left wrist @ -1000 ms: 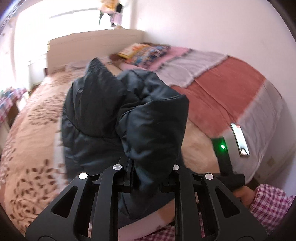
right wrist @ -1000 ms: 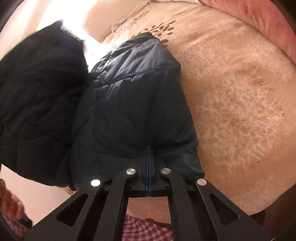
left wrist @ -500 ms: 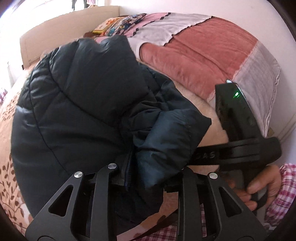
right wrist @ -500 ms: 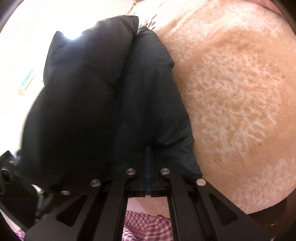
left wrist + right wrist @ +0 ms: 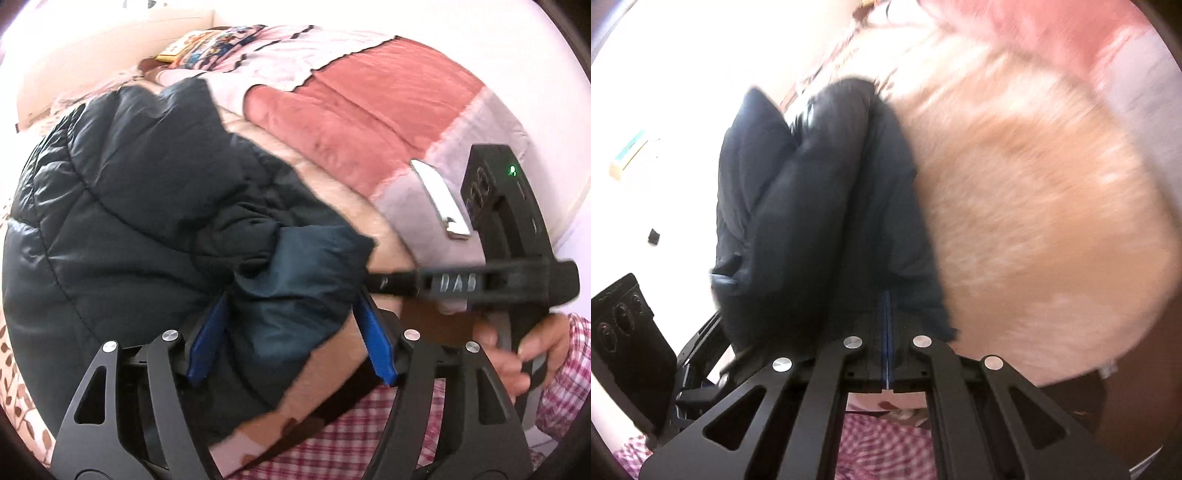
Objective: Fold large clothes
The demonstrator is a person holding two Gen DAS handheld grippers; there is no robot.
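Left wrist view: my left gripper (image 5: 291, 332) is spread wide, blue pads (image 5: 207, 339) apart, with the dark puffer jacket (image 5: 122, 206) bunched loosely between them; not clamped, probably so I can let the fold settle. The jacket lies on the tan fleece blanket (image 5: 380, 225) of the bed; my right gripper (image 5: 388, 282) comes in sideways at the cuff edge. Right wrist view: my right gripper is clenched on the jacket hem (image 5: 886, 306), pads pressed together, likely to anchor that edge. It alone shows the stacked layers edge-on; only the left view shows the red-and-white quilt (image 5: 362, 110).
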